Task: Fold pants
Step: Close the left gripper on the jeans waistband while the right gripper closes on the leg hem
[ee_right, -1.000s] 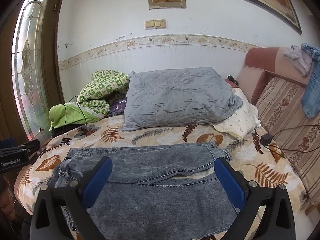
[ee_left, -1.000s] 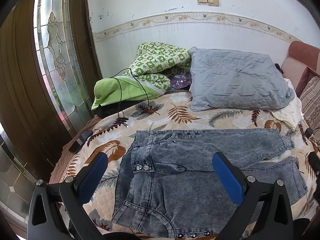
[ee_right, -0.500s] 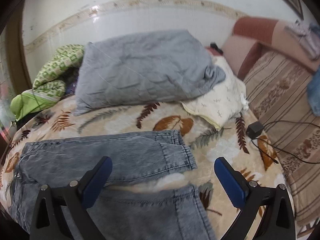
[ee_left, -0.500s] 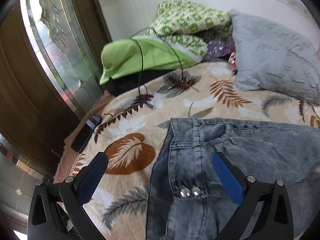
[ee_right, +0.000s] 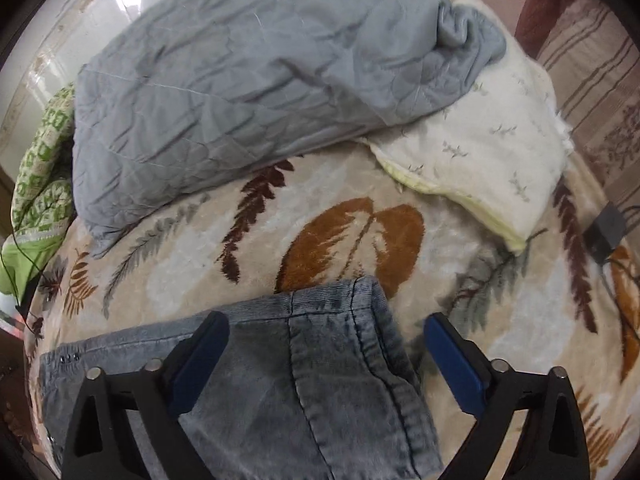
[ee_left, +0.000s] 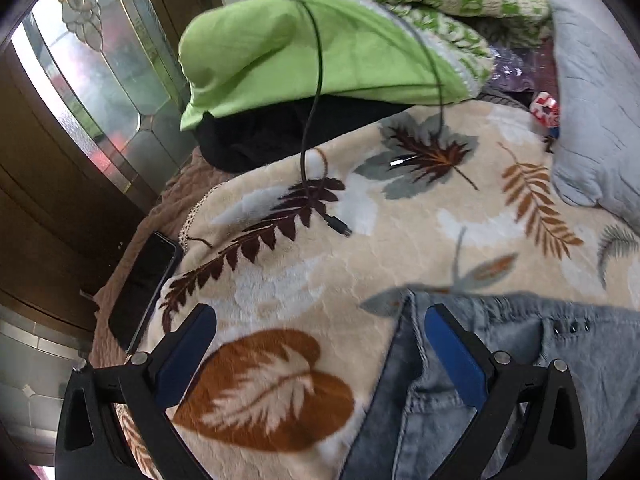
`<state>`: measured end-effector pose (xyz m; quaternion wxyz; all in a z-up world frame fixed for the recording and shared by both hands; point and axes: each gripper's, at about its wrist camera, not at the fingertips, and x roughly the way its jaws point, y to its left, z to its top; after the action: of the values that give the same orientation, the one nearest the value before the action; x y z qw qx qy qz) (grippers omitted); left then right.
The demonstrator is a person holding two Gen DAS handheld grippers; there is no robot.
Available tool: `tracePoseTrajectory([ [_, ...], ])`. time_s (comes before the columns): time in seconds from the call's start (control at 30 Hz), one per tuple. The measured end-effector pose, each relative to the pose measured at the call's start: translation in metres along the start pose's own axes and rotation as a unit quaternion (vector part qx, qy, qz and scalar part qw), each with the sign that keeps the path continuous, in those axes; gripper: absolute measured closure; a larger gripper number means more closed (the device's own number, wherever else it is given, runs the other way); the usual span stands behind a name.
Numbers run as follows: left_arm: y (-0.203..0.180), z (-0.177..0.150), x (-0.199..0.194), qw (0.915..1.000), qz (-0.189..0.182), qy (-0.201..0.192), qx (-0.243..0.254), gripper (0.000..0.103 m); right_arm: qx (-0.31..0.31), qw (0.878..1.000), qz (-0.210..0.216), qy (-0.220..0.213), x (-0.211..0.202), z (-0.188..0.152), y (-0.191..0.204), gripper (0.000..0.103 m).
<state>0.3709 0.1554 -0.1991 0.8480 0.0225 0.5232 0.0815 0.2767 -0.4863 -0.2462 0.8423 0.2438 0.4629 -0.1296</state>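
Left wrist view: leaf-print blanket (ee_left: 400,216) fills frame, green bedding (ee_left: 288,52) at far edge, pants (ee_left: 520,380) lying flat at lower right, waist end toward camera. Phone (ee_left: 142,288) at blanket's left edge, cable (ee_left: 316,120) trailing off the green bedding, plug end near. Left gripper (ee_left: 320,340) spread wide, holding nothing; right finger (ee_left: 456,356) over the waistband corner, left finger over bare blanket.

Right wrist view: same blanket (ee_right: 360,232), grey quilt (ee_right: 256,68) and cream pillow (ee_right: 480,148) behind, charger (ee_right: 608,226) at right edge. Pants leg (ee_right: 320,360) spread flat, hem end (ee_right: 332,296) just ahead of the fingers. Right gripper (ee_right: 326,344) spread wide, empty, straddling the leg cuff; left finger over denim, right finger beside the cuff's outer edge over blanket.

Step in hand, judged: approach for first grasp, one gripper at waist corner, other at cuff. Nothing pinched yet.

Next move likely calls for: lowering both onto fabric edge, closing on waistband corner and on cuff, catching full thickness, then lifting together to fold. Risk: pinching blanket pile along with denim; left gripper sits mostly off the pants, probably needs shifting right.
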Motion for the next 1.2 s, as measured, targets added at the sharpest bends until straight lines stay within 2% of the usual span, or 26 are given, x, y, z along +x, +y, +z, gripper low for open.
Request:
tracePoseTrajectory([
  [0.17,0.003,0.015,0.023,0.9985,-0.039,0.031,-0.021,0.01,-0.007,1.0,-0.009,0.006,0.017,0.004,0.005,0.008],
  [0.3,-0.008,0.017,0.036,0.993,-0.094,0.06,-0.037,0.01,-0.017,1.0,-0.019,0.002,0.018,0.006,0.01,0.008],
  [0.43,-0.031,0.016,0.053,0.9907,-0.106,0.081,-0.026,0.011,-0.018,0.999,-0.025,0.008,0.021,0.005,0.009,0.008],
  [0.53,-0.041,0.017,0.065,0.9859,-0.128,0.101,-0.035,0.032,-0.012,1.0,-0.023,0.01,0.022,0.005,0.005,0.008],
  [0.57,-0.045,0.017,0.07,0.9829,-0.141,0.112,-0.038,0.05,-0.011,1.0,-0.023,0.009,0.021,0.005,0.003,0.008],
  [0.6,-0.047,0.017,0.074,0.9799,-0.153,0.122,-0.041,0.058,-0.01,1.0,-0.025,0.007,0.021,0.005,0.001,0.008],
  [0.77,-0.054,0.018,0.08,0.9835,-0.137,0.113,-0.033,0.068,-0.006,1.0,-0.012,0.008,0.021,0.008,-0.008,0.008],
  [0.87,-0.056,0.02,0.084,0.9837,-0.136,0.111,-0.037,0.068,-0.004,1.0,-0.009,0.012,0.025,0.009,-0.012,0.008],
  [0.97,-0.064,0.022,0.084,0.9834,-0.143,0.108,-0.029,0.052,0.001,1.0,-0.01,0.017,0.033,0.009,-0.014,0.008],
  [1.03,-0.068,0.022,0.084,0.9859,-0.132,0.101,-0.02,0.052,0.003,1.0,-0.017,0.023,0.04,0.008,-0.016,0.008],
  [1.07,-0.069,0.022,0.083,0.9868,-0.129,0.097,-0.02,0.055,0.006,1.0,-0.013,0.025,0.043,0.008,-0.017,0.008],
  [1.1,-0.071,0.022,0.083,0.9877,-0.124,0.093,-0.019,0.07,0.007,1.0,-0.007,0.027,0.046,0.008,-0.017,0.008],
  [1.13,-0.071,0.022,0.082,0.9888,-0.118,0.089,-0.019,0.078,0.01,1.0,-0.003,0.027,0.05,0.009,-0.017,0.008],
  [1.2,-0.07,0.021,0.078,0.9876,-0.128,0.087,-0.027,0.088,0.015,0.999,0.001,0.034,0.058,0.008,-0.017,0.023],
])
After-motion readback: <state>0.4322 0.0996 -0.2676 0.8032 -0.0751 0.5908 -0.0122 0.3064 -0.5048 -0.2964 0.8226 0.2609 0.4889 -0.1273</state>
